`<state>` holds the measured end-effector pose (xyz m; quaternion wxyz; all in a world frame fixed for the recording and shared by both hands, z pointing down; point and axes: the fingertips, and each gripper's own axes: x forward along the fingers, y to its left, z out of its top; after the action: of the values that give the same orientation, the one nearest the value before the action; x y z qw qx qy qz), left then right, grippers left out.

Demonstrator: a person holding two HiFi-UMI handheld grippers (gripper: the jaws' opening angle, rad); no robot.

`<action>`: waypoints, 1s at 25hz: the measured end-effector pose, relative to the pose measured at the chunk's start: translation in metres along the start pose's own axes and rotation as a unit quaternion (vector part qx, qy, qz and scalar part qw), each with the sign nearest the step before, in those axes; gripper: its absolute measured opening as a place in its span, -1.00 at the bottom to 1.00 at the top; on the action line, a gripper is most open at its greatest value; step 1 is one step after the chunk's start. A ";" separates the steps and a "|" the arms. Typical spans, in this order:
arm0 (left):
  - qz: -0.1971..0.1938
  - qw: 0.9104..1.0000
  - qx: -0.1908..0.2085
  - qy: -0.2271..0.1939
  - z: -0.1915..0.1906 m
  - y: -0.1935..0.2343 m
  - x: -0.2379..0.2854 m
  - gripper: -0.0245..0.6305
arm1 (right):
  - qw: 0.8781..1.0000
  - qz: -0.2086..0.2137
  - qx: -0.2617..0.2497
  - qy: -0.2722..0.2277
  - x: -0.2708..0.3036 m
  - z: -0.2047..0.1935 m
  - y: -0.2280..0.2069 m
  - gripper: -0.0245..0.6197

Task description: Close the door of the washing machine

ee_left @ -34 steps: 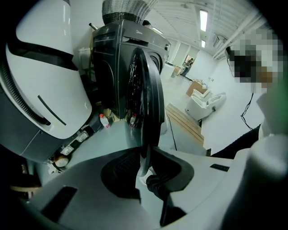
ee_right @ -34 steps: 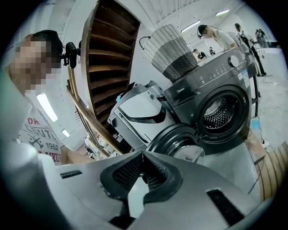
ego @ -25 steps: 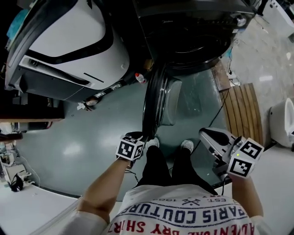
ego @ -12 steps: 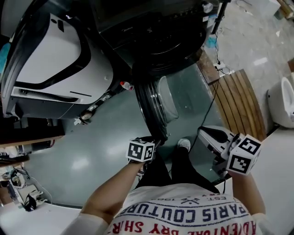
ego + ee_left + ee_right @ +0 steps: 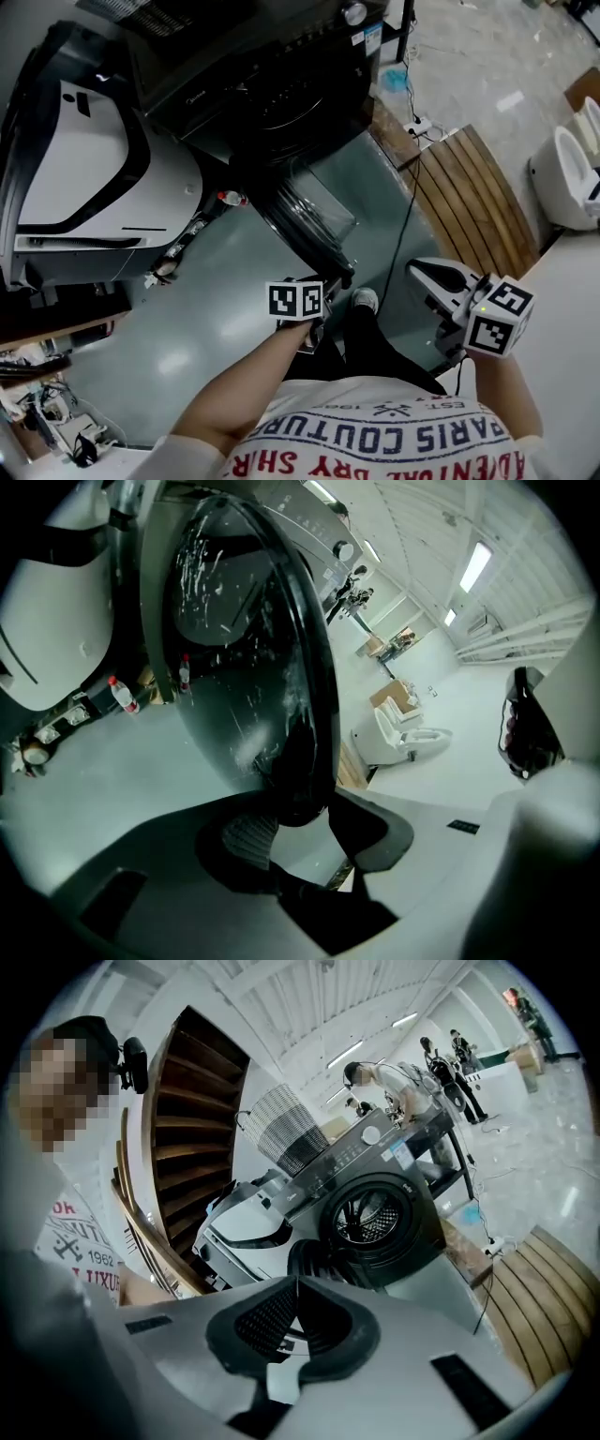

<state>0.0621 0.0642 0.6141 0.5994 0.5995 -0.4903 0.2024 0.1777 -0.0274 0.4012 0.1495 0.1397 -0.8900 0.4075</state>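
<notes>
The dark washing machine (image 5: 281, 84) stands at the top of the head view, its drum hole uncovered. Its round glass door (image 5: 305, 220) hangs out towards me at a slant. My left gripper (image 5: 326, 279) is at the door's free edge. In the left gripper view the door (image 5: 244, 649) fills the frame and its black rim sits between the left gripper's (image 5: 309, 829) jaws, which are opening and no longer press it. My right gripper (image 5: 424, 272) hovers to the right, away from the door, shut and empty. The right gripper view has the washing machine (image 5: 375, 1222) beyond the right gripper (image 5: 296, 1283).
A white appliance (image 5: 84, 178) lies left of the washer, with a small bottle (image 5: 230, 198) on the floor beside it. A slatted wooden platform (image 5: 469, 187), a cable (image 5: 405, 216) and a white toilet (image 5: 562, 178) are to the right. My feet (image 5: 364, 300) stand just behind the door.
My left gripper has moved right with the door's edge, and the door has swung from edge-on to slanted towards the drum. The right gripper has shifted a little.
</notes>
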 end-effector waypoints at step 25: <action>-0.058 0.984 0.163 -0.040 0.135 -0.087 0.066 -0.70 | 0.991 -0.108 0.055 -0.049 -0.047 0.026 -0.080 -0.85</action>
<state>0.1168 -0.0994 0.5964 0.4845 0.7240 -0.4390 0.2199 0.2461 -0.0919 0.4221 0.1407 0.2632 -0.8522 0.4297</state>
